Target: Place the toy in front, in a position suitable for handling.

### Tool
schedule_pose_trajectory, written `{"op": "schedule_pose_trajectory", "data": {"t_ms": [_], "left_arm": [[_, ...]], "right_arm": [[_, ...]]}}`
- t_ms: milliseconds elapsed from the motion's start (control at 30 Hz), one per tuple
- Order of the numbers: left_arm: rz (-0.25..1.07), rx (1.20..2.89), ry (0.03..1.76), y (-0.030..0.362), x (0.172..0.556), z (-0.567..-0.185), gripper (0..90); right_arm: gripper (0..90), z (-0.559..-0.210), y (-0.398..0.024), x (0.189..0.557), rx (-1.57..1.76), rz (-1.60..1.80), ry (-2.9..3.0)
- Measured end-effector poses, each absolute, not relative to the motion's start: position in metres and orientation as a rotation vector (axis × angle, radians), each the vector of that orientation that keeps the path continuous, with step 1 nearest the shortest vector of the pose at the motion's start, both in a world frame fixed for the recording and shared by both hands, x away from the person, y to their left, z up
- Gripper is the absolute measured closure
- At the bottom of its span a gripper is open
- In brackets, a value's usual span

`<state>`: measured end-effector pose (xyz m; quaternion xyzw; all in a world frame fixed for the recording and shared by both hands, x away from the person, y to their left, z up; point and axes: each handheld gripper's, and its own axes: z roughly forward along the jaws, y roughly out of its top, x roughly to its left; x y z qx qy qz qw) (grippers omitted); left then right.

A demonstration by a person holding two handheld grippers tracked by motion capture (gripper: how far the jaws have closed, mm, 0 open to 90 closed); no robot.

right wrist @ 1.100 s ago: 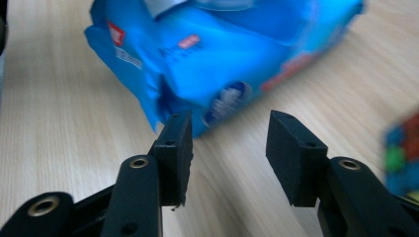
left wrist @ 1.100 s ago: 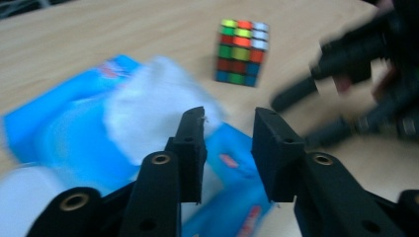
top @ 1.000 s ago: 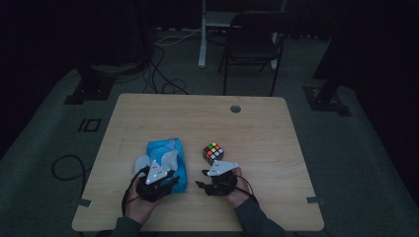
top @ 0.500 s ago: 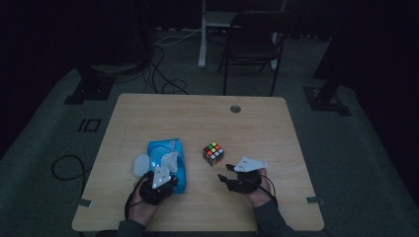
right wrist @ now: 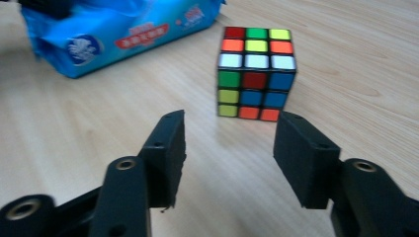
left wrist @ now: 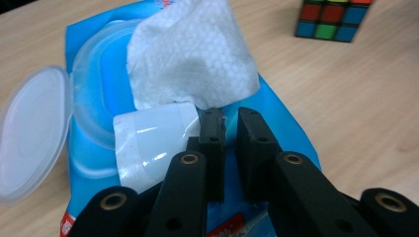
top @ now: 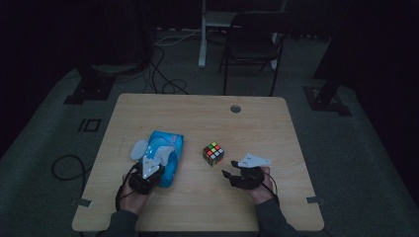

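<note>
- The wipe [left wrist: 190,54], soft and limp, is seen protruding from the blue pack [top: 165,155]; its lower edge is best pinched.
- The left gripper [left wrist: 230,133] is held nearly closed, gripping nothing.
- The right gripper [right wrist: 230,148] is held wide open, empty, before the cube [right wrist: 255,73].

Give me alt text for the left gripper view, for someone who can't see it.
The left hand-held gripper, jaws nearly closed with nothing between them, hovers over a blue wet wipes pack whose lid is flipped open, a white wipe sticking up. A Rubik's cube sits beyond on the wooden table.

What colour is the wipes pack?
Blue, clearest in the left gripper view: wipes pack.
</note>
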<state>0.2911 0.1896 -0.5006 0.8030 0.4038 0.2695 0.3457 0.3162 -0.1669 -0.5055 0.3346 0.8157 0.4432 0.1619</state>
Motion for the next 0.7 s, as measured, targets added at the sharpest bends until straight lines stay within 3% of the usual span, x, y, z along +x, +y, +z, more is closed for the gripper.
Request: {"op": "schedule_pose_trajectory", "data": {"t_ms": [333,567,700], "left_arm": [[0.759,2.036,1.082,0.2,0.311,-0.505,82.9],[0.766,1.983,1.117,0.206,0.315,-0.508,82.3],[0.692,1.909,1.112,0.212,0.312,-0.511,74.0]], "right_arm": [[27.4,-0.512,-0.14,0.351,1.058,1.207,2.247],[22.6,-0.514,-0.124,0.362,1.057,1.216,2.213],[19.2,-0.514,-0.117,0.369,1.036,1.193,2.223]]}}
